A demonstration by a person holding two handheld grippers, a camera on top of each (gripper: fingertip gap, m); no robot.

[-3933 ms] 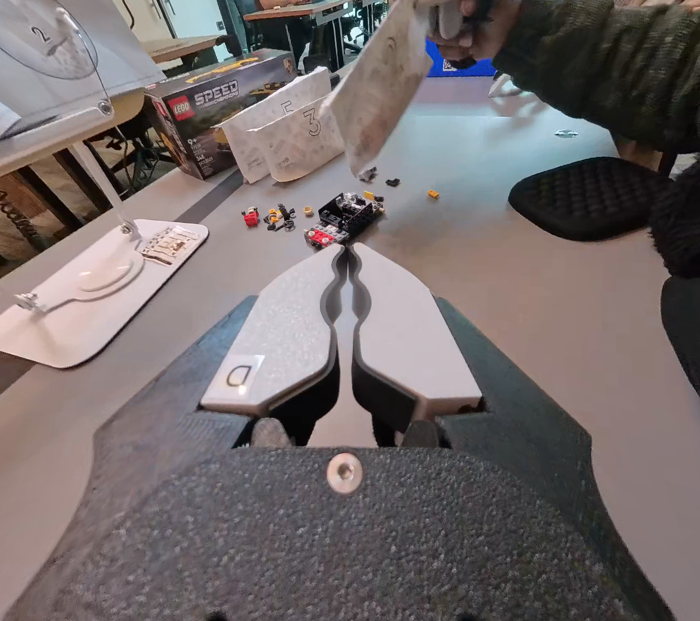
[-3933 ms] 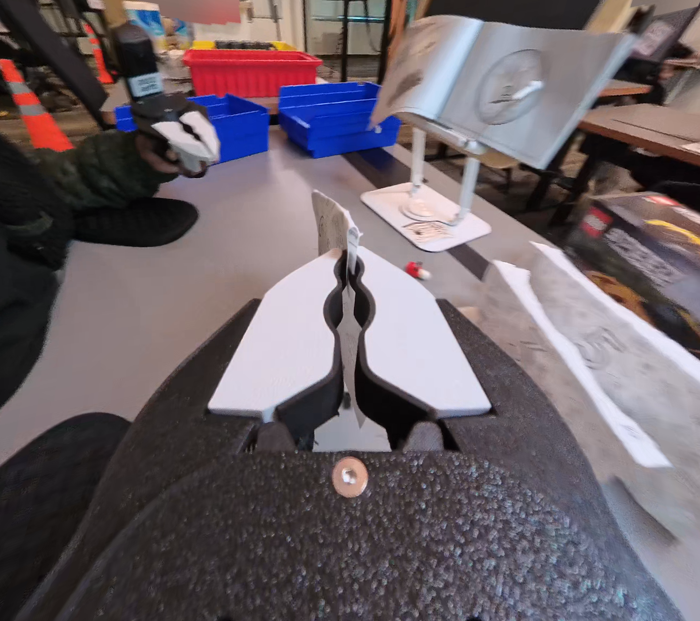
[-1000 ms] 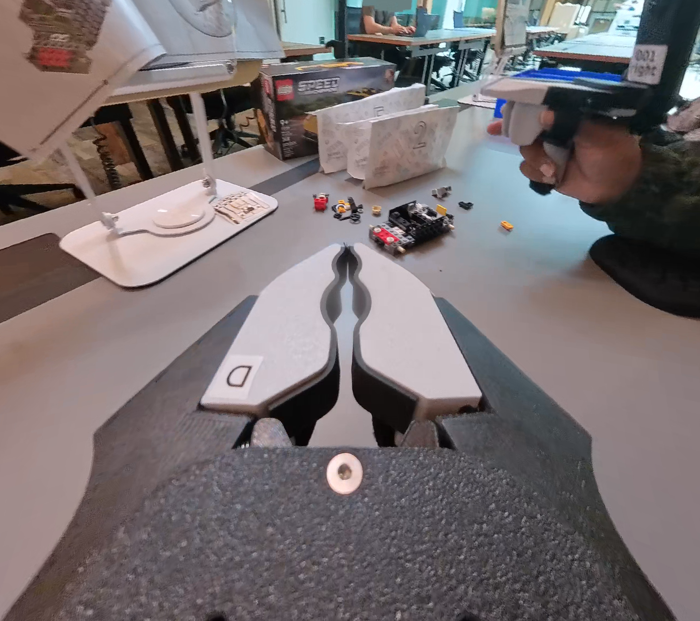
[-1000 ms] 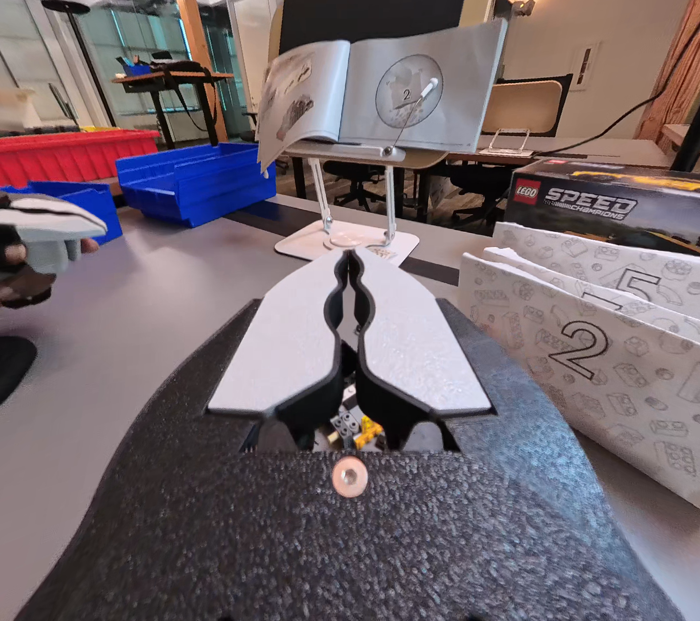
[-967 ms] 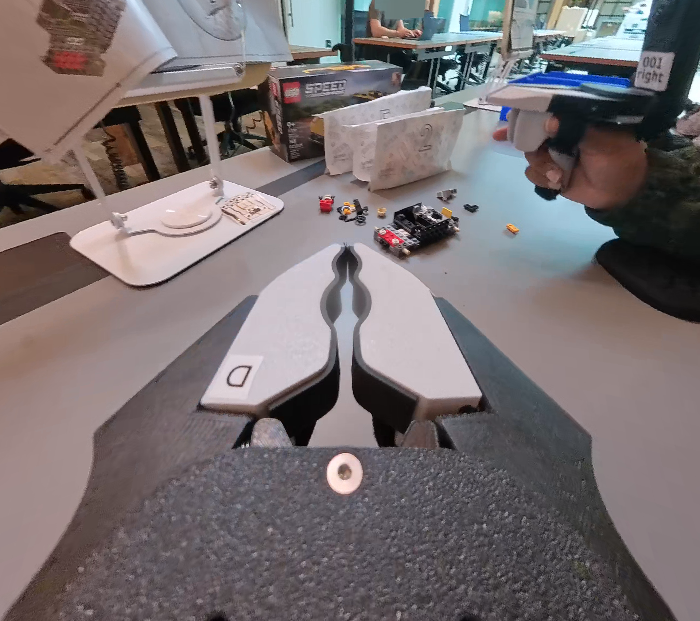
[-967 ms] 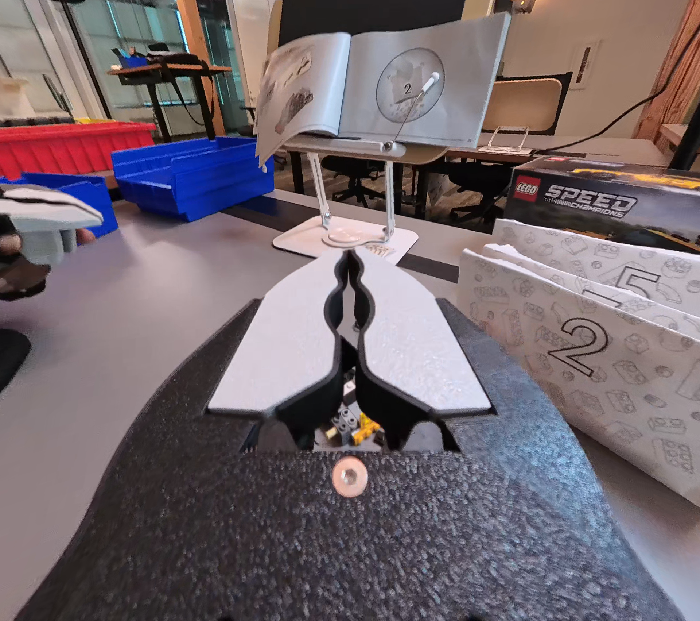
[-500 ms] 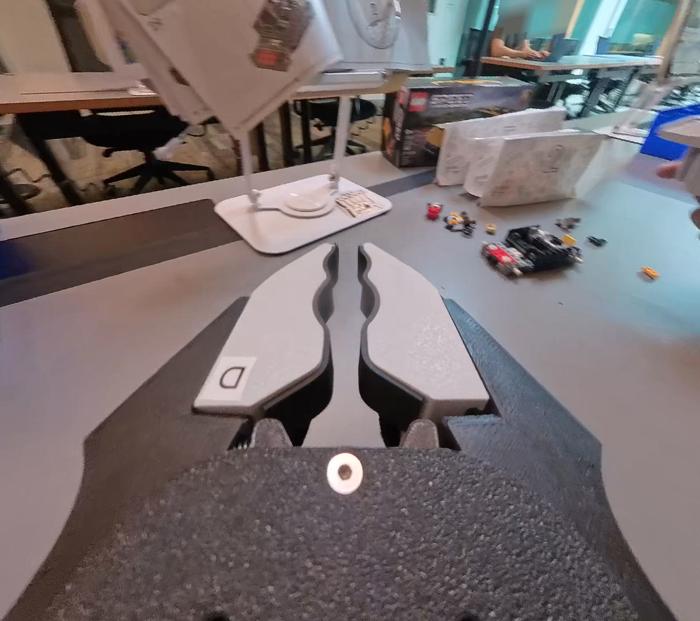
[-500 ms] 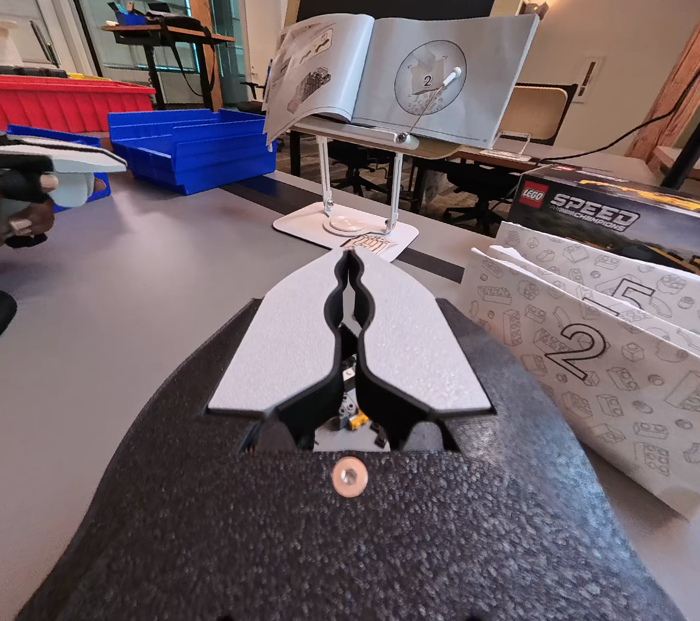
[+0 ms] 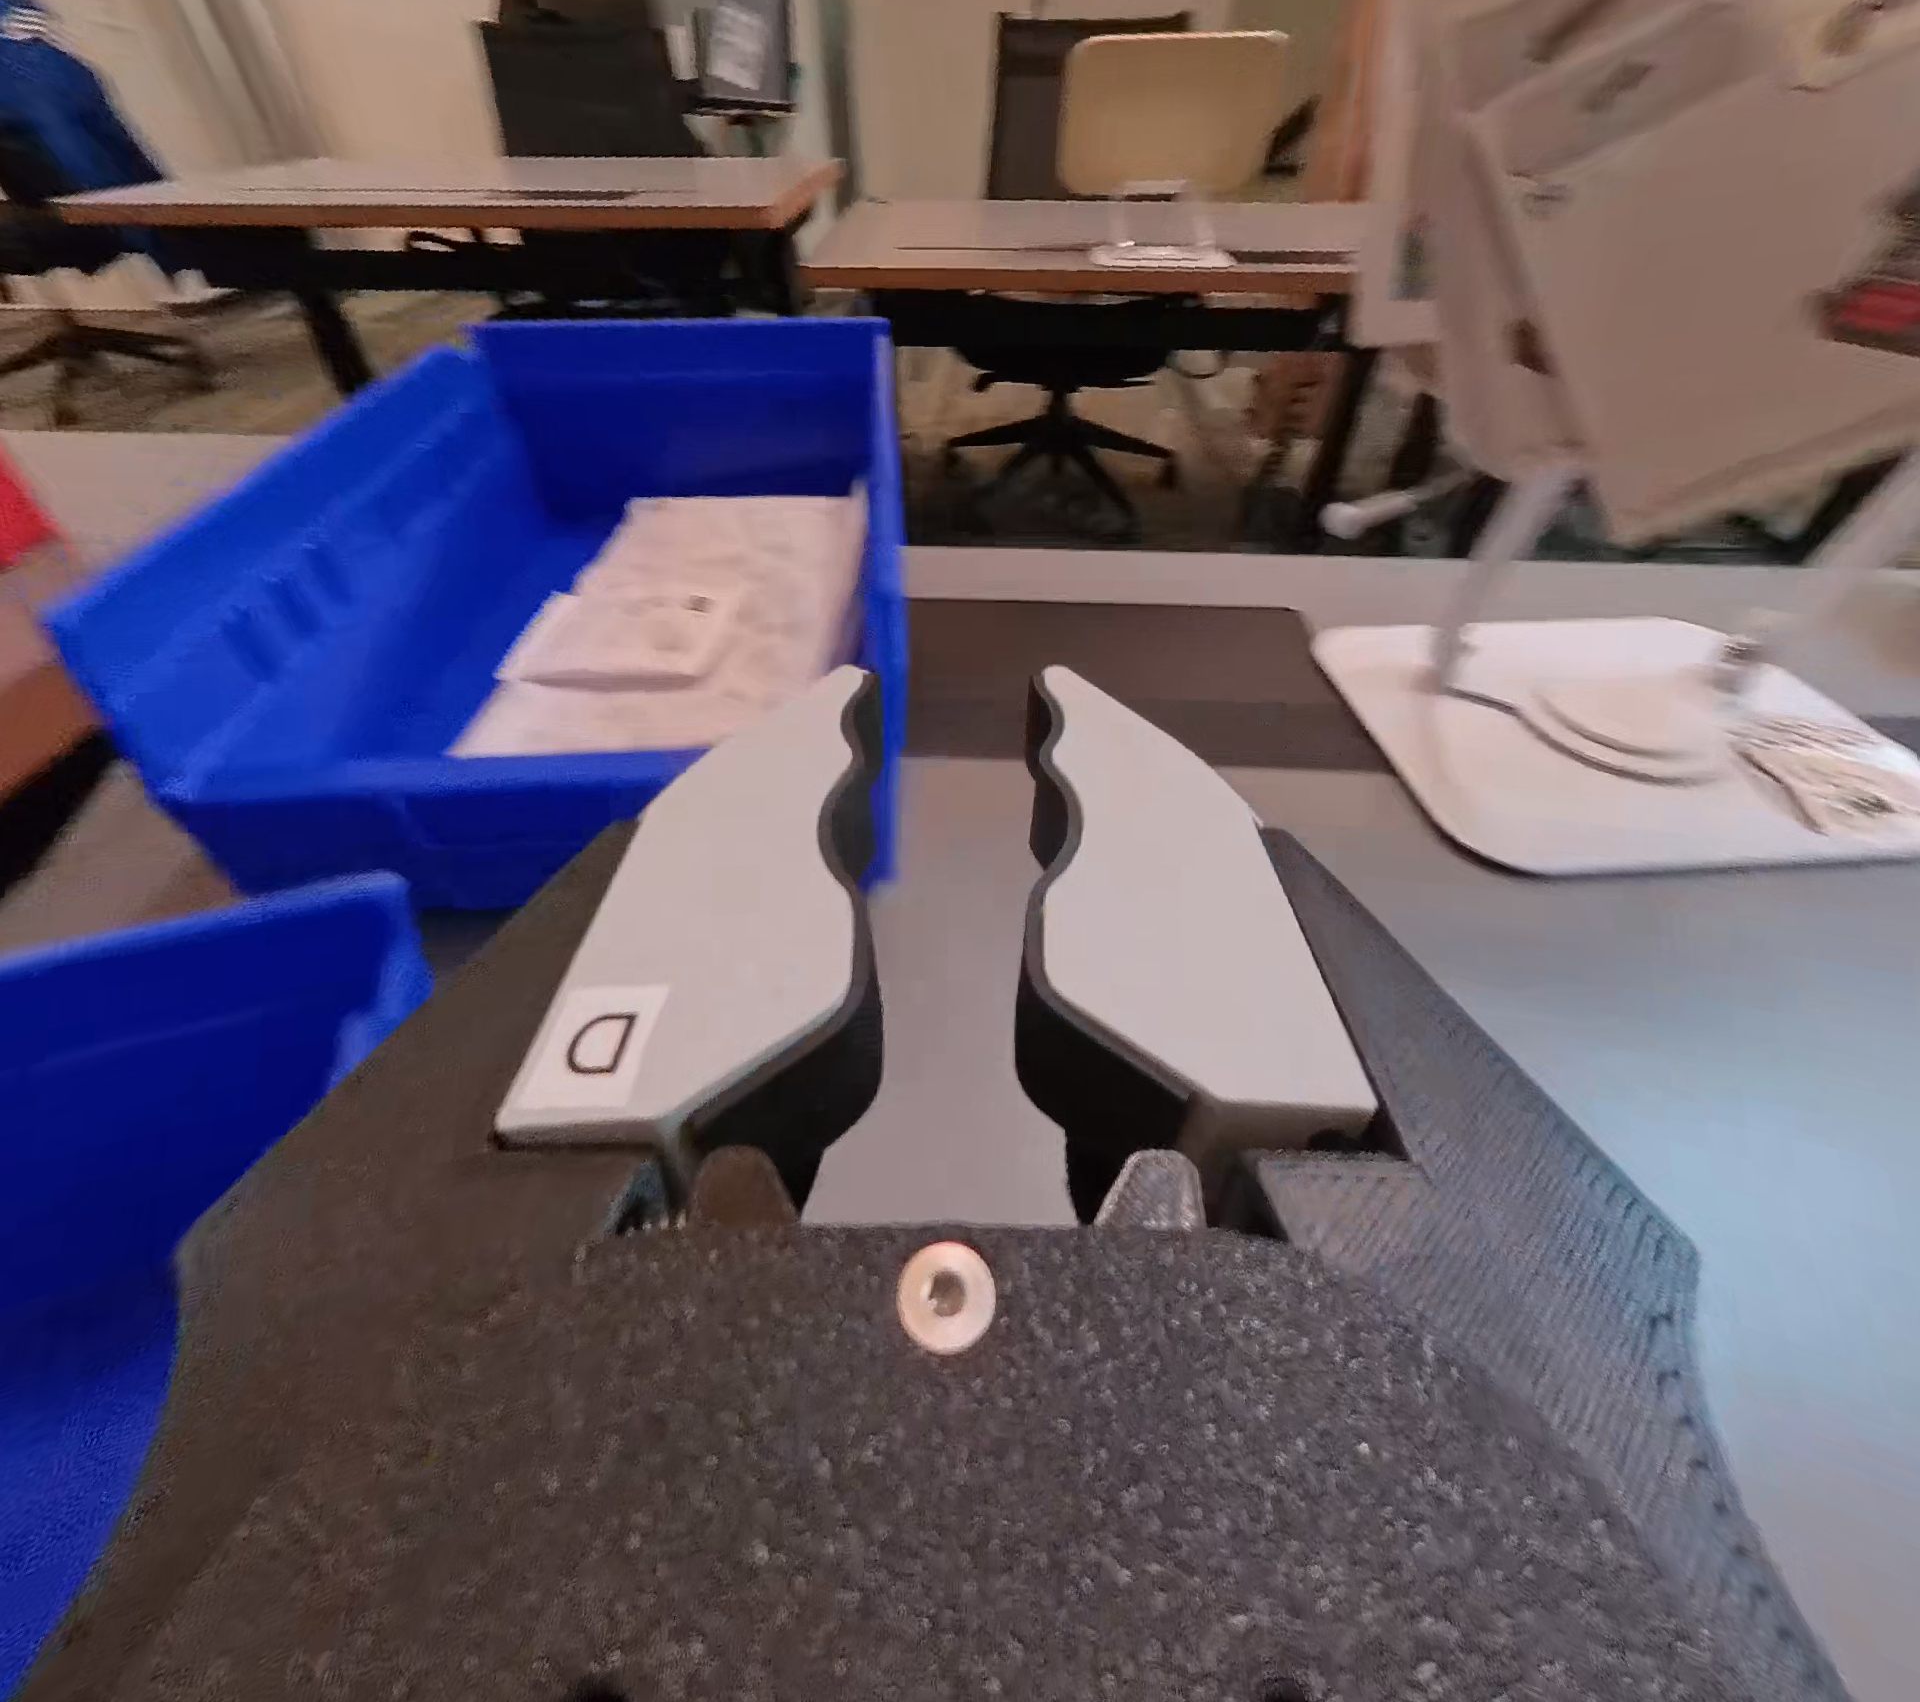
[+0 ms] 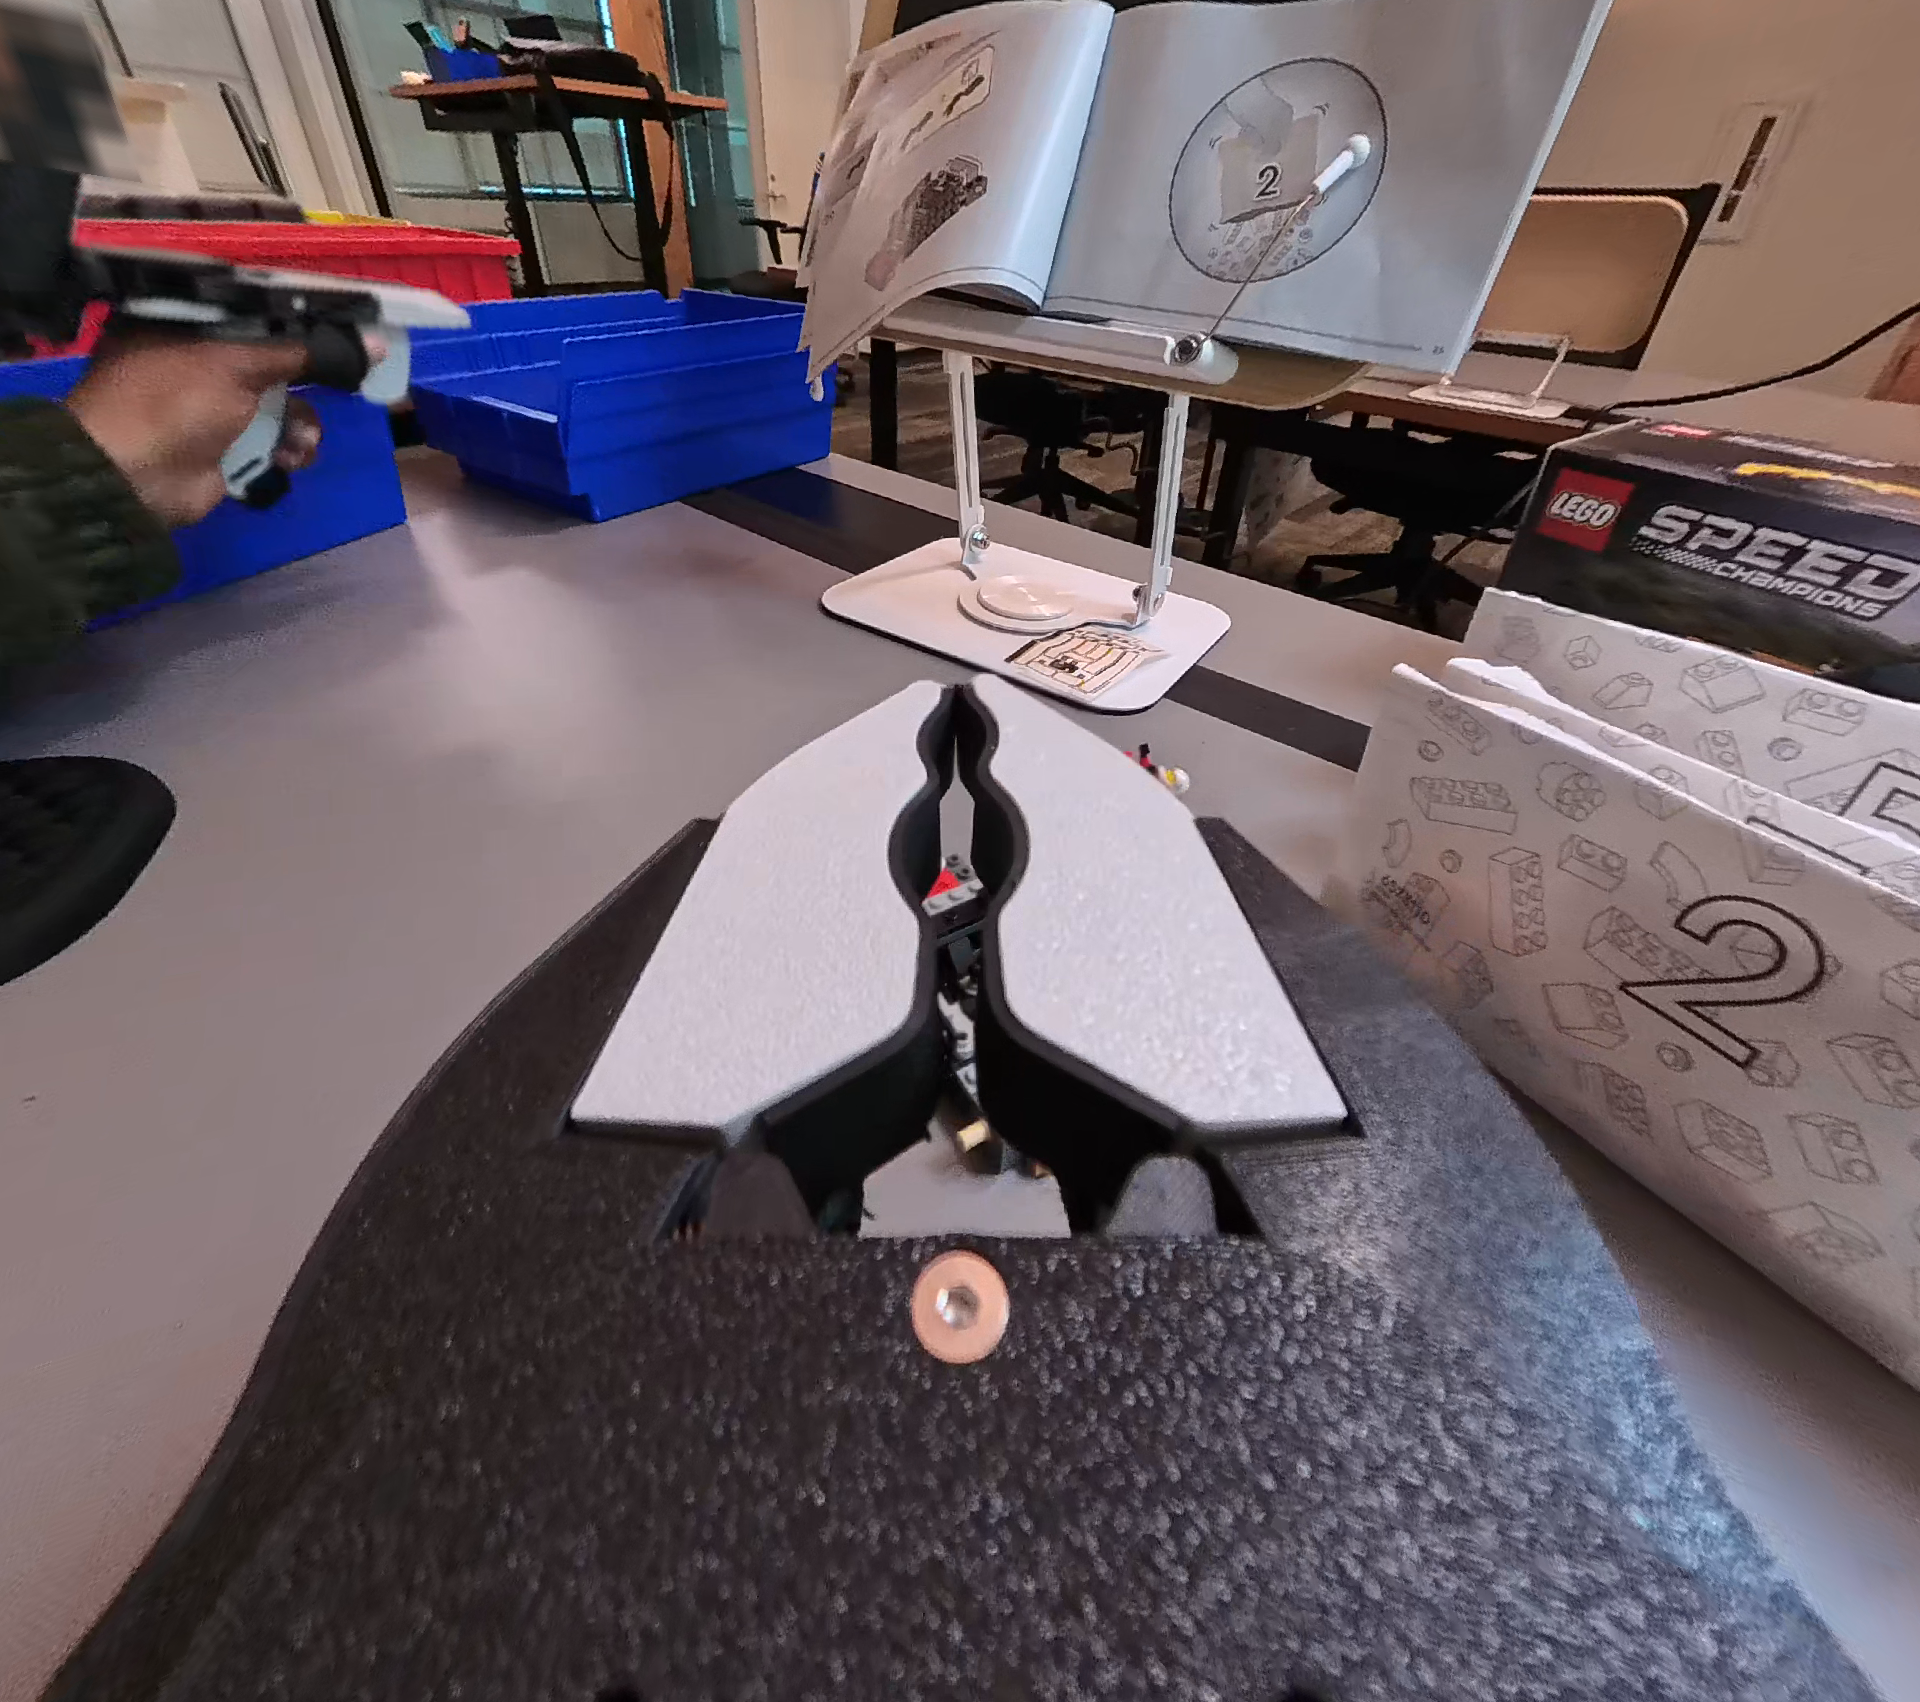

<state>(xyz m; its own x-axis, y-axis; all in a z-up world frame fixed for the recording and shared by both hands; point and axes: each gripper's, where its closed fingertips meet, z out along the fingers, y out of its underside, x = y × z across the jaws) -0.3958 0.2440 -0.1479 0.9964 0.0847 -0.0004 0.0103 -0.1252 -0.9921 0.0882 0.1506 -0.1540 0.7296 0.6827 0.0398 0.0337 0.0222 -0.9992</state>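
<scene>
Two claws are mine here. My left claw (image 9: pixel 954 702) stands partly open above the grey surface (image 9: pixel 1558 1008), with bare surface showing between its fingers and nothing in its hold. My right claw (image 10: pixel 958 696) has its fingertips pressed together on nothing; under it, seen through the slit between its fingers, lies a small black brick build (image 10: pixel 958 899) with a red piece, resting on the surface and not gripped.

I take the white book stand (image 10: pixel 1023 603) as my landmark. My right claw hangs just before its base, and a few tiny loose pieces (image 10: pixel 1162 764) lie on the surface between the claw and that base, a little to the right. A small printed sheet (image 10: pixel 1081 646) rests on the near right corner of the base. An open instruction booklet (image 10: pixel 1195 166) sits on top of the stand. Right of the stand stand white paper bags (image 10: pixel 1662 904) printed with brick outlines, and behind them a dark box (image 10: pixel 1725 530).

Left of the stand sit blue bins (image 10: pixel 613 395). My left claw is near one blue bin (image 9: pixel 343 613), its left fingertip (image 9: pixel 842 717) lined up with the bin's right wall; flat white packets (image 9: pixel 675 624) lie inside. Another blue bin (image 9: pixel 156 1081) is nearer, to the left. Beyond the stand are desks and office chairs (image 9: pixel 1060 405).
</scene>
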